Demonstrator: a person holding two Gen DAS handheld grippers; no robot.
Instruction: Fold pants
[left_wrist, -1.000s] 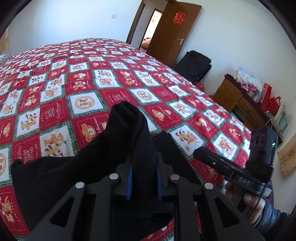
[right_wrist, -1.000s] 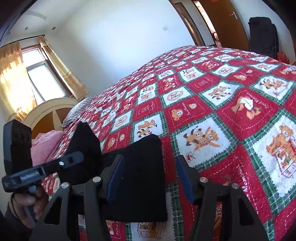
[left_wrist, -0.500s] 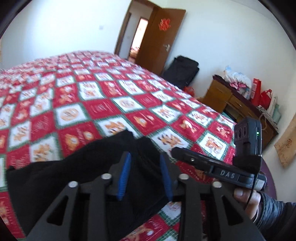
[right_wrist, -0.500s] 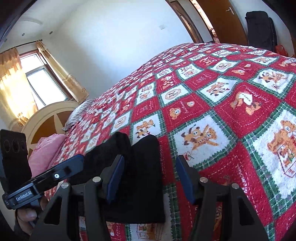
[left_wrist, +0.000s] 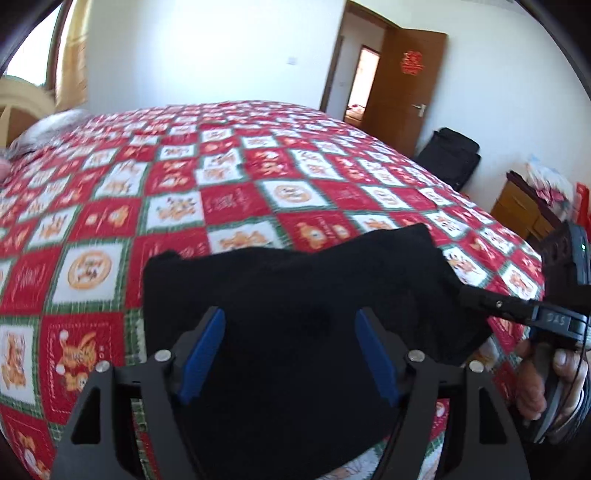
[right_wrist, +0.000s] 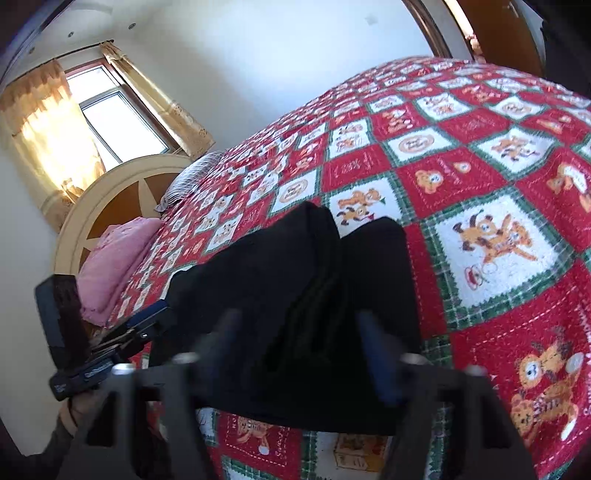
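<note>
left gripper (left_wrist: 290, 350): jaws opening, blue pads spread wide; black cloth lies between and under them, pads not pressing on it
left gripper, other view (right_wrist: 147, 325): seen off to the left of the right gripper, its tip at the left edge of the cloth; a hand grips the handle below
right gripper (right_wrist: 299, 350): jaws closing, blurred; cloth between the fingers, and I cannot tell if the pads touch it yet
right gripper, other view (left_wrist: 476, 299): comes in from the right of the left gripper, tip at the right edge of the cloth
right hand (left_wrist: 546, 380): wrapped around the handle, low right of the left gripper
pants (left_wrist: 306, 295): black, folded into a compact pile, lying on the quilt right ahead of and below both grippers; from the right wrist view (right_wrist: 295, 288) stacked layers show, with a raised fold ahead-left and a flatter panel ahead-right
quilt (left_wrist: 221, 177): red, white and green checks with cartoon animals, covers the bed, stretches well ahead of both grippers
pink bundle (right_wrist: 110, 258): far left of the right gripper, by the headboard (right_wrist: 110, 195)
door (left_wrist: 406, 88): brown, open, far ahead-right of the left gripper
black bag (left_wrist: 450, 158): against the wall, beyond the bed's far right edge
window (right_wrist: 122, 125): far ahead-left of the right gripper, yellow curtains either side
</note>
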